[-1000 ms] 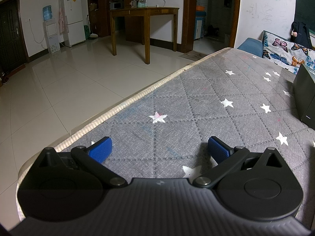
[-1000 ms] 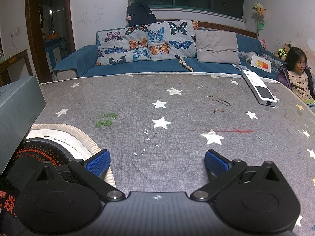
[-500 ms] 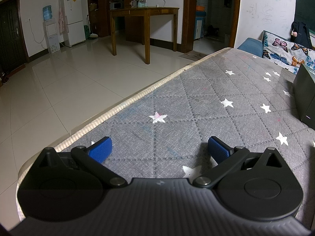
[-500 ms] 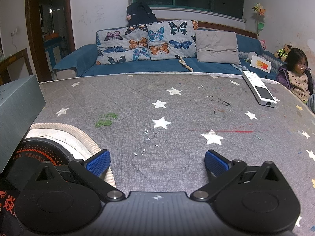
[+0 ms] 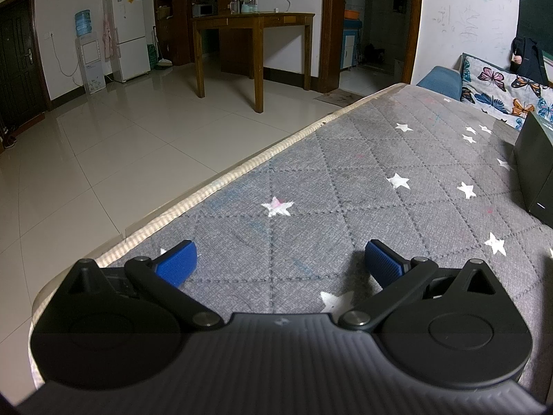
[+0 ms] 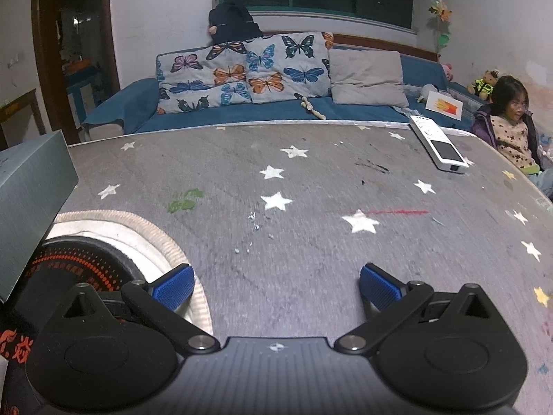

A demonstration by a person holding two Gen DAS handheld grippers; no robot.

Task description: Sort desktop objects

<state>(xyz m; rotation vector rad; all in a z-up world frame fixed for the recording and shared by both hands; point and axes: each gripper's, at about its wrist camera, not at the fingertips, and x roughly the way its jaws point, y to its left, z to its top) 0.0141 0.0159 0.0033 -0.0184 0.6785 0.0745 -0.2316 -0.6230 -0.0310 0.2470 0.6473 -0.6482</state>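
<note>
A grey star-patterned cloth covers the tabletop. My right gripper hovers low over it, open, with nothing between its blue pads. A white remote control lies at the far right of the cloth. A grey box stands at the left, and a round black dish with red print on a pale ribbed mat sits just left of the gripper. My left gripper is open and empty near the table's left edge, over bare cloth. The same box shows dark at that view's right edge.
The table's rounded edge drops to a tiled floor with a wooden table beyond. A blue sofa with butterfly cushions runs behind the table. A child sits at the far right.
The right gripper's view has shifted slightly and is a little blurred. The left gripper has not moved. Both stay open.
</note>
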